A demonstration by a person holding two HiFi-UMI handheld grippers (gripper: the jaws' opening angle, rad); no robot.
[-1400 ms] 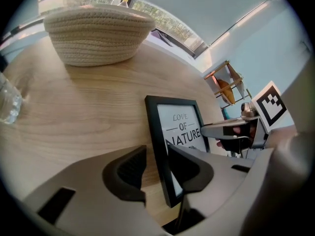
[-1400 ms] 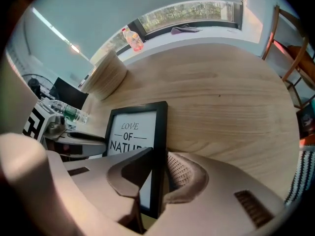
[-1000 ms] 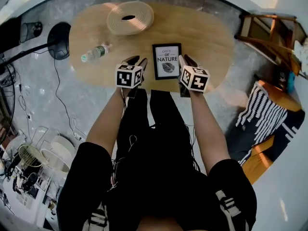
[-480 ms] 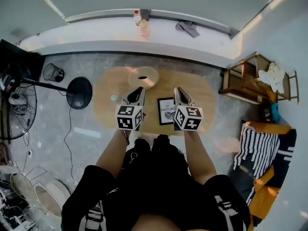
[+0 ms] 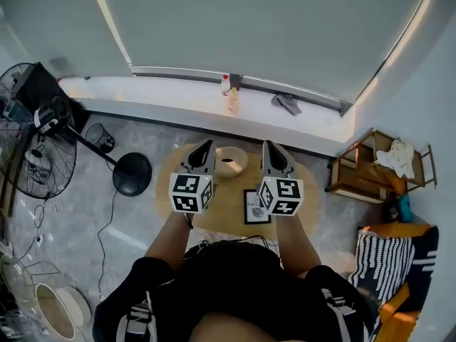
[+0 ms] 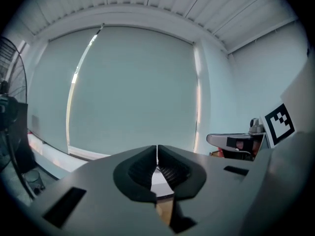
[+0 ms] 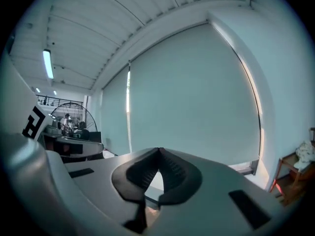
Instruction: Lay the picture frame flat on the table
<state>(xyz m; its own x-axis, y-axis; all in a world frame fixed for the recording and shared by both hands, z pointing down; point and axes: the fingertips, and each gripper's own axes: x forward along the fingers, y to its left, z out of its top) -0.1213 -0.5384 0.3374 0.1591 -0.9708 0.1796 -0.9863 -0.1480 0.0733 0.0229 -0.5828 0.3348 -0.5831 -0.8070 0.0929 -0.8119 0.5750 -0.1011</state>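
Holding your left gripper (image 5: 204, 145) and right gripper (image 5: 270, 147) high, both pinched shut on nothing, you seem done: the picture frame (image 5: 254, 209) lies flat on the table (image 5: 226, 216).

Fan (image 5: 32, 166), 2 sill bottles (image 5: 232, 100), perhaps a basket (image 5: 241, 164).

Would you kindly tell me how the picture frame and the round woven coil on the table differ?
The frame is rectangular, dark-edged, with a white print; the coil is round and beige with a dark centre hole. The frame lies at the table's near edge, the coil at its far edge. Both rest on the wooden table.
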